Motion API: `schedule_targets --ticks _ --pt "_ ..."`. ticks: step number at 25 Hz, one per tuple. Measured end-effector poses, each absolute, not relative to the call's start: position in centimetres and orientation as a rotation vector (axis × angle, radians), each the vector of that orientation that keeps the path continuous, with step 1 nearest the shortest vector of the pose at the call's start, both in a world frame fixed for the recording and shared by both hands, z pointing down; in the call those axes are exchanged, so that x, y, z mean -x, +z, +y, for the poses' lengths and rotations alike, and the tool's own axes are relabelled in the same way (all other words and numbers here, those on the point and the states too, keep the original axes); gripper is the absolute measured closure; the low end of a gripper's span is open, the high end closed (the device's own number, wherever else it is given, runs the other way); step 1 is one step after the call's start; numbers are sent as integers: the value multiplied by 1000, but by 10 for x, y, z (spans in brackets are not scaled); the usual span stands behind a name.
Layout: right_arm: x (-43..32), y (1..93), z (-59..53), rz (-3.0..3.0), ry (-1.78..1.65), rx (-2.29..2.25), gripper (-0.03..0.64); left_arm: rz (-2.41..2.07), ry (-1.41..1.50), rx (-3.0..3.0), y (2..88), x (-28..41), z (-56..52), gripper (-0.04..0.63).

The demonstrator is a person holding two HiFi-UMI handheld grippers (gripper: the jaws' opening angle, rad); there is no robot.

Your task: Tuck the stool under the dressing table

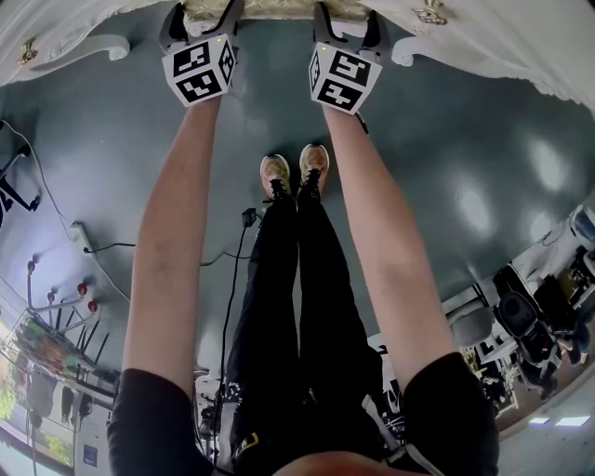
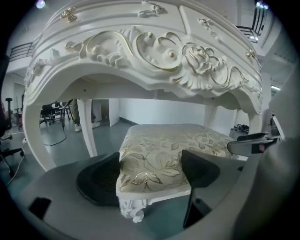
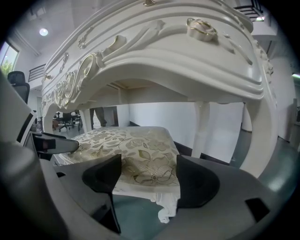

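The stool (image 2: 159, 145) has a gold floral cushion on a carved white frame and stands beneath the ornate white dressing table (image 2: 154, 51). In the head view only its near edge (image 1: 270, 7) shows at the top, between both grippers. My left gripper (image 2: 151, 161) is shut on the stool's near left corner, both pads against the cushion. My right gripper (image 3: 149, 164) is shut on the near right corner of the stool (image 3: 126, 140), under the table's apron (image 3: 178, 56). From above, the left gripper (image 1: 201, 11) and right gripper (image 1: 349, 19) sit side by side.
The table's white legs (image 2: 86, 126) (image 3: 201, 126) flank the stool. The person's shoes (image 1: 296, 172) stand on the grey-blue floor behind the grippers. Cables and a power strip (image 1: 84, 240) lie to the left, and office chairs (image 1: 521, 321) stand at the right.
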State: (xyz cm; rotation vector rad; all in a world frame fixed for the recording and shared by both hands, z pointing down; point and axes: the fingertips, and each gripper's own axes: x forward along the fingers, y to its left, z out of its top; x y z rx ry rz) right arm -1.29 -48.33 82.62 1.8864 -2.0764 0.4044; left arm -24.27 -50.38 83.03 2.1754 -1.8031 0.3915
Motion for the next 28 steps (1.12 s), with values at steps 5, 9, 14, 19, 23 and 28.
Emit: schedule_targets --ticks 5,9,14,19,23,28 --pt "15 819 -473 -2102 368 -1824 251 -1784 447 -2193 827 236 -490 193" --pt "25 803 -452 -2165 297 -1737 252 -1736 546 -2298 819 224 -459 192" --pt "38 764 -422 -2265 218 -1626 270 -1738 512 -2382 774 210 -423 193" --pt "48 684 -396 -2360 134 -1556 316 -1672 500 -2537 689 189 -393 224" --pt "56 594 -381 -2453 33 -1508 322 -1642 416 -2613 608 180 -379 224" --pt "71 486 -346 -2532 -69 -1401 325 -1579 347 -2664 502 170 -344 225"
